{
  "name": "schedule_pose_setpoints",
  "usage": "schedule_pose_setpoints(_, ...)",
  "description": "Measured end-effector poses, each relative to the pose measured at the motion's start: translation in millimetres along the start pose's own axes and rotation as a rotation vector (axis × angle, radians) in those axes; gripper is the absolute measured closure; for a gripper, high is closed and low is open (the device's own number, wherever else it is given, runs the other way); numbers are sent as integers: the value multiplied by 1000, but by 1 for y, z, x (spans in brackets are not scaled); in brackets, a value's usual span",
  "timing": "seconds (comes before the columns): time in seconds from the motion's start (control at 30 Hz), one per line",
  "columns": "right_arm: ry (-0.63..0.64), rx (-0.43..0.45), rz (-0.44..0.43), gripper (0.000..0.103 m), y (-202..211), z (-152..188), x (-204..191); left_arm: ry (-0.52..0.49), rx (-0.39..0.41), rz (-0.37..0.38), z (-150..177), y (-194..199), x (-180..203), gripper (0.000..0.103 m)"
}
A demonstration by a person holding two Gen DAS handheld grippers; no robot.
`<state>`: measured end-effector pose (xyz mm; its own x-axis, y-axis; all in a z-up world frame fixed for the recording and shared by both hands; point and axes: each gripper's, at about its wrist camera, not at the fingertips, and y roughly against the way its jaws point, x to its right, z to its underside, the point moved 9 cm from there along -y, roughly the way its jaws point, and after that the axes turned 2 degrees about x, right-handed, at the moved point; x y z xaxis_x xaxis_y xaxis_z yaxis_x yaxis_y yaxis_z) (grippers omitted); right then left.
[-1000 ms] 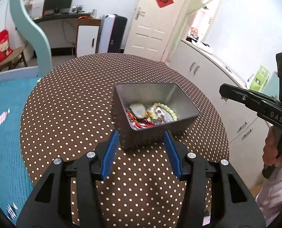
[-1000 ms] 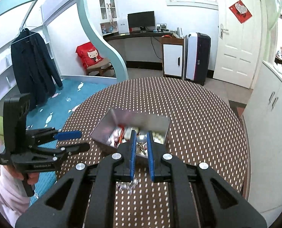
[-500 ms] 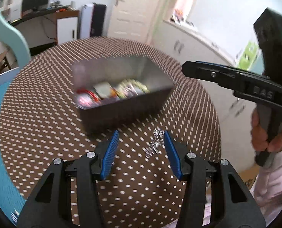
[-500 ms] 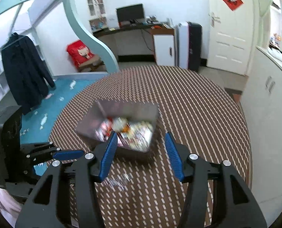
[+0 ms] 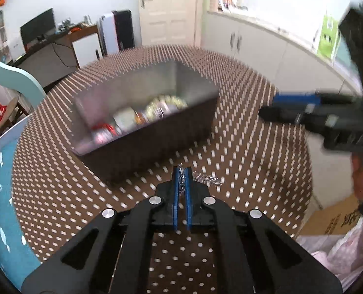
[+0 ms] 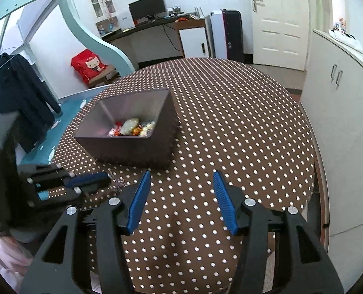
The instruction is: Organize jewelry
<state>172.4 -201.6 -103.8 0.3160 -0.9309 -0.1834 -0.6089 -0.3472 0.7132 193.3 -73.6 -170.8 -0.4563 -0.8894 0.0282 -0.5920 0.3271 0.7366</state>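
Note:
A thin silver chain lies on the polka-dot tablecloth in front of a dark rectangular box. My left gripper is shut on one end of the chain, low over the cloth; the rest of the chain trails to the right. In the right wrist view the left gripper sits at the left with the chain at its tip. My right gripper stands open over bare cloth, nothing between its fingers, to the right of the box. Several pieces of jewelry lie in the box.
The round table drops off close behind both grippers. White cabinets stand to its right, and a blue bed lies to its left. A cardboard carton sits on the floor by a person's sleeve.
The right gripper opened and left the chain on the cloth before the box. The left gripper swung over to the chain and shut on it. The right gripper drew off to the right.

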Motion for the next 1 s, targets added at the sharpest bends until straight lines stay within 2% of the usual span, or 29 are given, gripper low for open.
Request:
schedule_pose_setpoints(0.1, 13, 21, -14, 53, 0, -15, -7, 19, 82, 7, -28, 30, -10, 99)
schedule_pose_setpoints(0.2, 6, 30, -17, 52, -8, -33, -12, 86, 138, 93, -52, 53, -18, 99)
schedule_pose_setpoints(0.3, -49, 17, -13, 50, -23, -50, -12, 110, 181, 61, -77, 63, -31, 99)
schedule_pose_setpoints(0.37, -37, -2, -3, 60, -34, -55, -17, 144, 195, 75, -88, 66, -36, 99)
schedule_pose_setpoints(0.4, -25, -15, 4, 80, -39, -56, -20, 161, 200, 78, -92, 68, -39, 99)
schedule_pose_setpoints(0.43, -21, -44, -6, 91, -48, -55, -24, 181, 210, 70, -98, 70, -45, 99)
schedule_pose_setpoints(0.6, -27, -76, 17, 94, -60, -52, -23, 215, 246, 84, -122, 75, -58, 99)
schedule_pose_setpoints(0.67, -25, -77, 21, 95, -61, -54, -22, 230, 228, 71, -123, 64, -65, 98)
schedule_pose_setpoints(0.7, -23, -82, 25, 95, -62, -53, -22, 234, 207, 51, -119, 53, -69, 98)
schedule_pose_setpoints(0.73, -26, -86, 29, 94, -62, -53, -21, 230, 183, 48, -114, 45, -68, 92)
schedule_pose_setpoints(0.77, -37, -83, 28, 93, -61, -52, -21, 230, 157, 44, -107, 38, -68, 79)
schedule_pose_setpoints(0.8, -43, -81, 28, 91, -60, -53, -21, 242, 140, 26, -100, 32, -70, 51)
schedule_pose_setpoints(0.87, -42, -71, 41, 78, -56, -55, -19, 266, 148, 8, -91, 27, -73, 47)
schedule_pose_setpoints(0.93, -36, -51, 64, 56, -50, -59, -20, 286, 128, -29, -82, 25, -78, 44)
schedule_pose_setpoints(1.0, -27, -30, 82, 53, -42, -61, -20, 291, 113, -102, -74, 28, -82, 44)
